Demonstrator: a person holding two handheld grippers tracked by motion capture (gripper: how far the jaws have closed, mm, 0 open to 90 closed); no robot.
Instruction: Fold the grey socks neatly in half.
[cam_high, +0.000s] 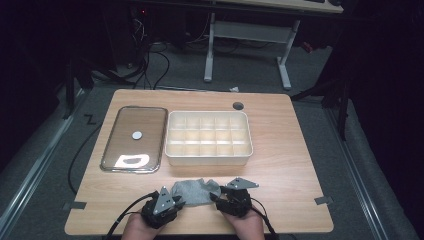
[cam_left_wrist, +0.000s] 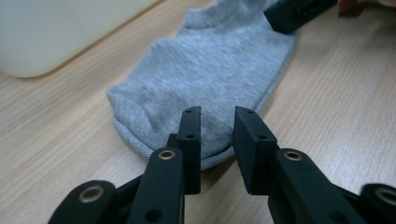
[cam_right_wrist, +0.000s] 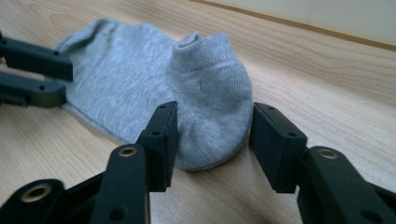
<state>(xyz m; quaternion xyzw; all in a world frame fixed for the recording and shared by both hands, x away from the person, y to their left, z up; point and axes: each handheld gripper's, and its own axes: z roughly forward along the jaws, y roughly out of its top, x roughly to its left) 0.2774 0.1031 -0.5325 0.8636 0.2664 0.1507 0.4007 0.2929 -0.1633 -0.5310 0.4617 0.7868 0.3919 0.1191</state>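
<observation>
A grey ankle sock (cam_high: 196, 192) lay flat on the wooden worktop (cam_high: 280, 150), close to the near edge and just in front of a white compartmented box (cam_high: 208, 138). To the left of the box sat a transparent lid (cam_high: 134, 138), catching a patch of glare. The box's cells looked empty from where the high view looked down.

The person had a gripper at each end of the sock. The left gripper (cam_left_wrist: 217, 133) sat at one end with its jaws slightly parted, the gap narrow, the tips just over the sock's stitched edge; I could not tell whether they touched the fabric. The right gripper (cam_right_wrist: 212, 140) stood at the rounded heel end with its jaws spread wide, one on either side of the bulge there, not yet closing on it.

The sock looked as such things do: light, limp and thin, a knit that would drape and fold the moment it was lifted. I judged it would not slip much between the jaws, since the weave gives some grip, and nothing about it could break. The trouble would be catching only the top layer, or skating over it against the wood. The firmer hems and the puffed heel, standing a little proud of the worktop, seemed the best places to pinch, taking both layers together.
</observation>
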